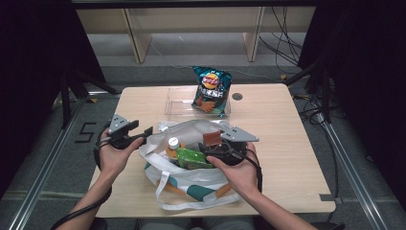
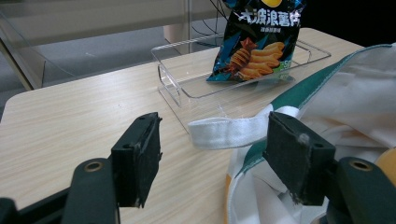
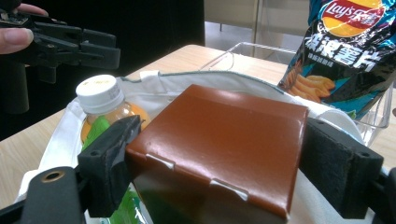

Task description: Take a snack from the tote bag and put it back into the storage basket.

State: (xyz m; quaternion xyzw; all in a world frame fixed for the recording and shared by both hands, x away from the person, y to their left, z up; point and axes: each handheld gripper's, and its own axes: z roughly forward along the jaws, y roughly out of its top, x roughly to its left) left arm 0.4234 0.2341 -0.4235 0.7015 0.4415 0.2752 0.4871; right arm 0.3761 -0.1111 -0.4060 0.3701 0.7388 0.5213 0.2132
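Brown and glossy, the packet (image 3: 219,149) sits clamped between your right gripper (image 3: 233,163) pads, over the open tote bag (image 1: 191,184) — its long axis spans pad to pad. Your left gripper (image 2: 217,154) jaws stand wide apart at the bag's rim — holding nothing.

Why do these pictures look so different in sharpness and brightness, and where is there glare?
High view: soft and dim, dark at both sides, the table evenly lit. Left gripper view: the near jaws slightly soft, the crisp packet sharp, faint shine on the clear tray. Right gripper view: the brown packet blurs at close range, with a broad sheen across its top.
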